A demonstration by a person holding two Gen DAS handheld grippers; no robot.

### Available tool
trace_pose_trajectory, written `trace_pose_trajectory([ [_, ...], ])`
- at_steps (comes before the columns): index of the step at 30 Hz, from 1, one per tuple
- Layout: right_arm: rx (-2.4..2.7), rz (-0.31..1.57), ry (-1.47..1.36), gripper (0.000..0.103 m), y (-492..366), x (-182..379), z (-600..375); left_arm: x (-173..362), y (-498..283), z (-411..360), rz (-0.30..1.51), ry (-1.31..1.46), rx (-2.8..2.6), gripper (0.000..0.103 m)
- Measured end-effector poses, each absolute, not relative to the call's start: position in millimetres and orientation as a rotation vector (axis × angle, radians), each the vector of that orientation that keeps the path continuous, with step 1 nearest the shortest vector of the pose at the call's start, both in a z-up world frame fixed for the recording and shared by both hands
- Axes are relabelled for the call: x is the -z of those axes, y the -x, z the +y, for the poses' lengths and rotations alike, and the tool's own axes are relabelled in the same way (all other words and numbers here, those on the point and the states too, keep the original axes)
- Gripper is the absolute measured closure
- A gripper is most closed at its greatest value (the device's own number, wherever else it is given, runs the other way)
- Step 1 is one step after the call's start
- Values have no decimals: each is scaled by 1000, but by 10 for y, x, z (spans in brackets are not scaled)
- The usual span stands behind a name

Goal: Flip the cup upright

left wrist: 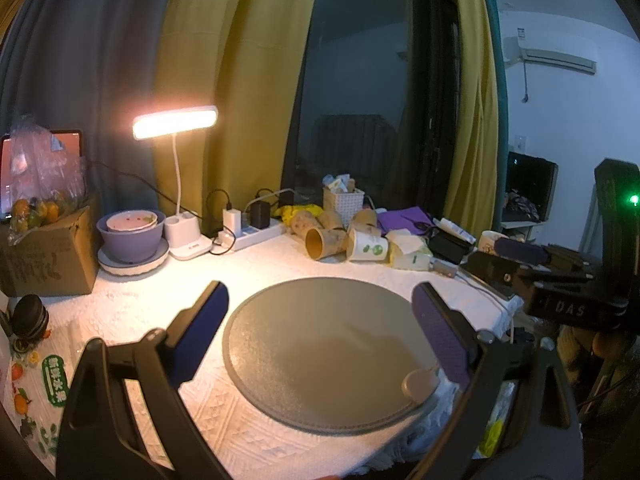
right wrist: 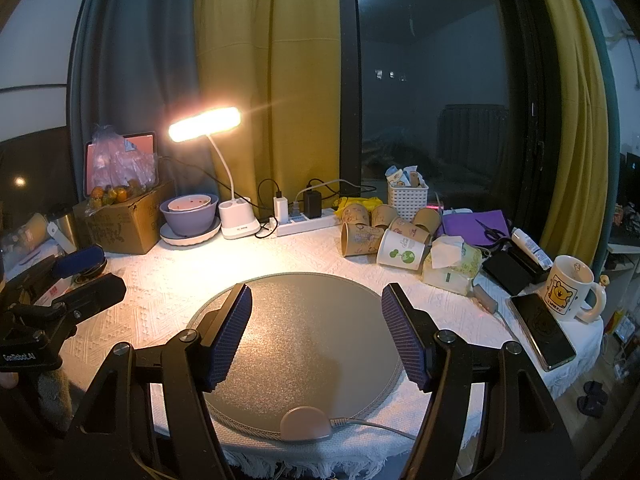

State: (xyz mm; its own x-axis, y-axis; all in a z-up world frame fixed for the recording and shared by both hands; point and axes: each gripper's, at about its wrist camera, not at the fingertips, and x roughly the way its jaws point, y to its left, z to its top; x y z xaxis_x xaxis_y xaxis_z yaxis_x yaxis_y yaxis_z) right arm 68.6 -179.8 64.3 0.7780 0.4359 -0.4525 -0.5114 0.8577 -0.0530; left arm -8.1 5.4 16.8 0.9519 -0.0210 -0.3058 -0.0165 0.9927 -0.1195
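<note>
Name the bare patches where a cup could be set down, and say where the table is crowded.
Bare: the round grey mat between both open claws, and the white cloth between mat and power strip. Crowded: the paper cups at the back right, tissue pack, phone and mug.

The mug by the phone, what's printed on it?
A yellow cartoon bear on the cream mug, clearest from the right wrist.

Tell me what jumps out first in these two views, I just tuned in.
The lit desk lamp at the back left glares brightest, over stacked bowls. Below it, a round grey mat fills the middle of the white tablecloth, with both hand-held grippers, left and right, open and empty above it. At the back right lies a heap of tipped paper cups, beside an upright mug.
</note>
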Motion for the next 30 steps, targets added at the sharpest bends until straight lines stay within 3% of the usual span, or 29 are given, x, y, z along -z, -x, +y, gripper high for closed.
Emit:
trace_pose_trajectory([
  [13, -513, 445, 181, 32, -677, -653, -1786, -144, -9, 38, 331, 98, 0, 9],
  [30, -503, 507, 180, 32, -1348, -504, -1727, 48, -889, -31, 437, -5, 72, 9],
])
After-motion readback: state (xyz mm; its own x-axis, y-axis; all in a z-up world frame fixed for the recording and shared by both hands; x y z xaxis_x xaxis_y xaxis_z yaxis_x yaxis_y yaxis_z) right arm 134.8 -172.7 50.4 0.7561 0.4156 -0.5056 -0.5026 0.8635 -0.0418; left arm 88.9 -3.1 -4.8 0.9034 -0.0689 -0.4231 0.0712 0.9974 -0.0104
